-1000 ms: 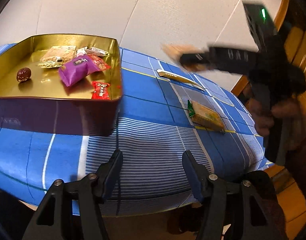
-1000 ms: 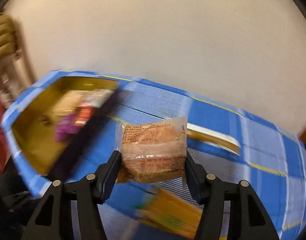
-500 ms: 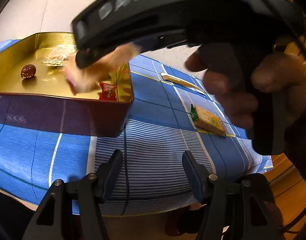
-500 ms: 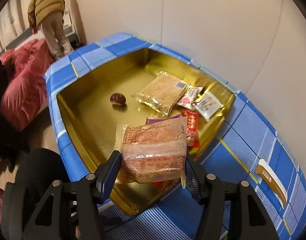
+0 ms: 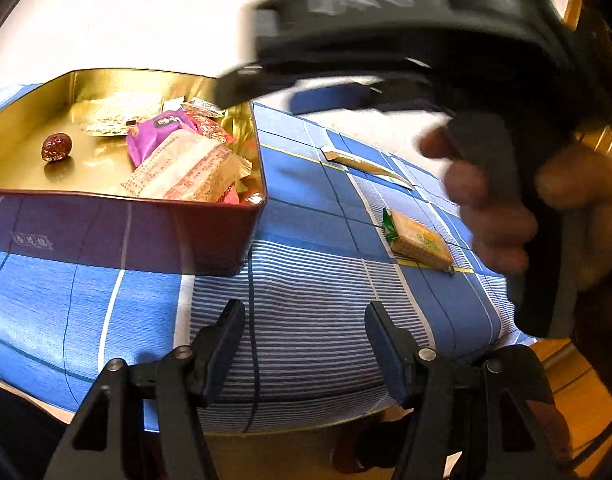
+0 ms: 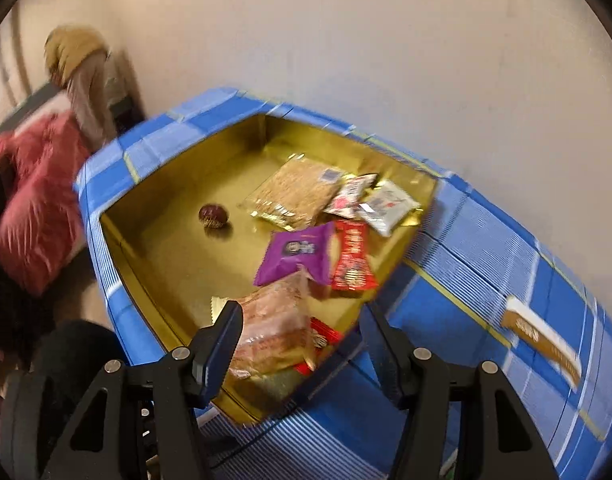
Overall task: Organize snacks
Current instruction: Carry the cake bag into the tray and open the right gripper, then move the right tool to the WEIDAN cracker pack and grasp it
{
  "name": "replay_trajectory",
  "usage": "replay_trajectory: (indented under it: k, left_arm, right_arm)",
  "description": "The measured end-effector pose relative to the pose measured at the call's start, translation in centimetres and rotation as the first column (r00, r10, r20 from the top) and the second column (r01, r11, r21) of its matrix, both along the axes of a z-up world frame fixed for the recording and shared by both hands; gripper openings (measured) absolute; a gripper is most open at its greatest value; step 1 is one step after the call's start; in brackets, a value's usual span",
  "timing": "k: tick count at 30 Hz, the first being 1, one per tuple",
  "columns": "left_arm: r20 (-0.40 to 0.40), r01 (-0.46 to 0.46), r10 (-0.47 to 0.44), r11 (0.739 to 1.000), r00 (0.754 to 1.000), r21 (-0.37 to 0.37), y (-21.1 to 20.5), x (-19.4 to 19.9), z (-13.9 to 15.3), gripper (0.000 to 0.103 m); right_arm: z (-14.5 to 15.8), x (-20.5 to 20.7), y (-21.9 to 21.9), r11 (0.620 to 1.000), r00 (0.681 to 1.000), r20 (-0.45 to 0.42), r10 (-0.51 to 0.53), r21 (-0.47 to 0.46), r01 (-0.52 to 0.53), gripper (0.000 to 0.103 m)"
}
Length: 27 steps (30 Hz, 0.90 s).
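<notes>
The clear-wrapped cake [image 5: 186,172], a crumbly orange-brown slab with red print on its crinkled wrapper, lies in the near right corner of the gold tin [image 5: 34,120], leaning on a purple packet [image 5: 158,132] and free of both tongs. The right tongs [image 6: 302,340] hover above it with jaws apart and nothing between the pads. The left tongs [image 5: 306,332] stand open over the blue checked cloth [image 5: 314,288]. To the right of the tin on the cloth lie a green-ended biscuit pack [image 5: 420,244] and, farther off, a long sachet [image 5: 362,162].
</notes>
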<state>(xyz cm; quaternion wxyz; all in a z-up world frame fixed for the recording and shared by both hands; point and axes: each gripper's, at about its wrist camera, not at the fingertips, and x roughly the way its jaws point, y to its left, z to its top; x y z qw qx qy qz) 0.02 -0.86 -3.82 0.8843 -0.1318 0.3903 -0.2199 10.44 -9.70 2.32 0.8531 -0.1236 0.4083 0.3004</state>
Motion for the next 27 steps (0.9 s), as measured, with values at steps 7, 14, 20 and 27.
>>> replay_trajectory:
  k: [7,14,20,27]
  left_arm:
    - [0.013,0.004,-0.004,1.000,1.000,0.027,-0.9,-0.2,-0.1,0.066]
    - [0.025,0.006,-0.007,0.998,1.000,0.056,-2.2,-0.4,0.1,0.068]
    - [0.033,0.007,-0.010,0.996,0.999,0.088,-3.2,-0.5,0.1,0.070]
    - [0.031,0.006,-0.009,0.996,0.999,0.094,-3.5,0.1,-0.3,0.070]
  right_arm:
    - [-1.2,-1.0,-8.2,0.970,0.972,-0.036,-0.234,0.054,0.236,0.062]
    - [-3.0,-2.9,-16.2,0.904,0.906,-0.074,-0.418,0.070,0.423,0.062]
    - [-3.5,-4.2,-20.0,0.864,0.864,-0.060,-0.499,0.042,0.502,0.062]
    - [-3.6,-4.3,-20.4,0.922,0.922,-0.048,-0.385,-0.065,0.381,0.066]
